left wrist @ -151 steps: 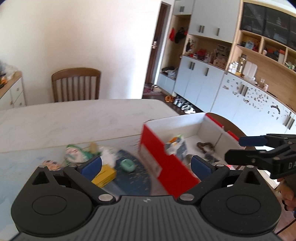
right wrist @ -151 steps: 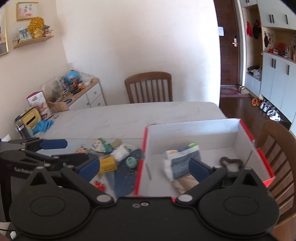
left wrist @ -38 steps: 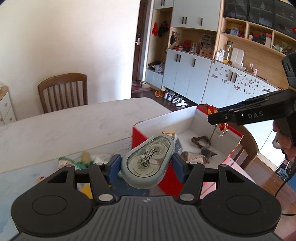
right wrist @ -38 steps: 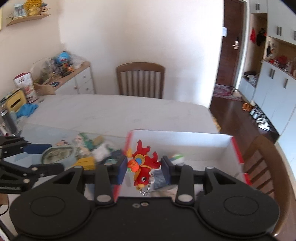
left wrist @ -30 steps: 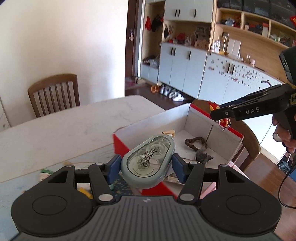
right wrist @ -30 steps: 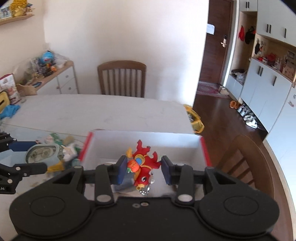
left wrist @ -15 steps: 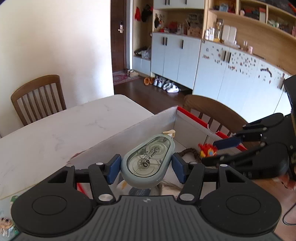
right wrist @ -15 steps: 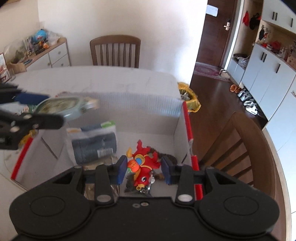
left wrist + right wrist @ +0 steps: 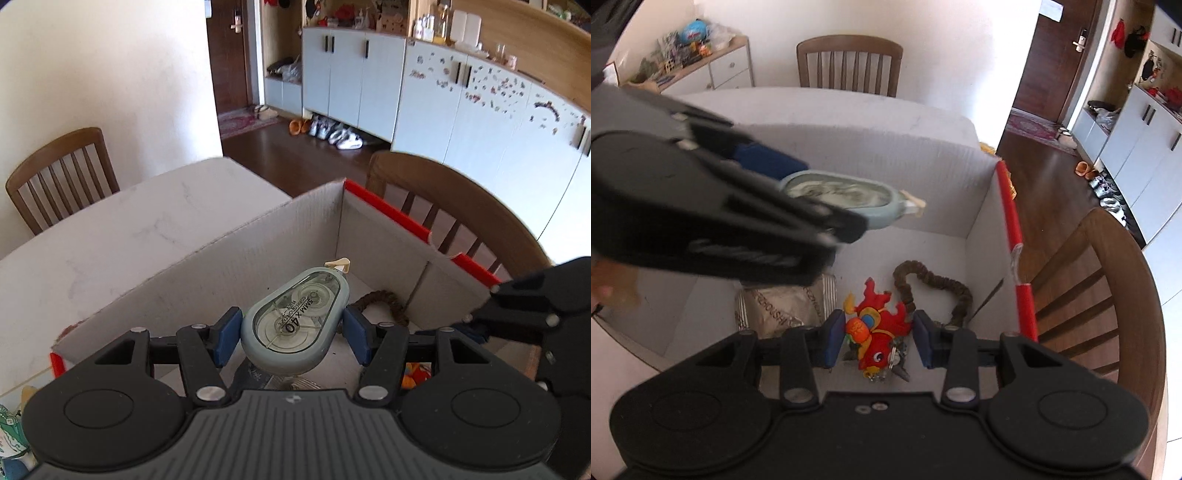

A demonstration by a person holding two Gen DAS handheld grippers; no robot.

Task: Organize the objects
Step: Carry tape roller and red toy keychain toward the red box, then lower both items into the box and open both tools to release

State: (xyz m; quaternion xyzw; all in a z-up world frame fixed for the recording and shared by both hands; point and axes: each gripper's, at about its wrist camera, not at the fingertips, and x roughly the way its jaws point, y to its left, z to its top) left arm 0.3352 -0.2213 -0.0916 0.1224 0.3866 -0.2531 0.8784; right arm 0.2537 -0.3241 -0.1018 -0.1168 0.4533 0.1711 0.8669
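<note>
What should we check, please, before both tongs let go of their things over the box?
1. Left tongs grip the tape dispenser: ok, pads press on both of its sides.
2. Right tongs grip the red toy: ok, it sits between the pads.
3. Both things are over the box: ok, its white walls surround them in both views.
4. Free floor below the toy: not ok, a brown cord and a silver packet lie close by.
5. Tongs clear of each other: cannot tell, they crowd together over the box.
6. Height above the floor: cannot tell.
</note>
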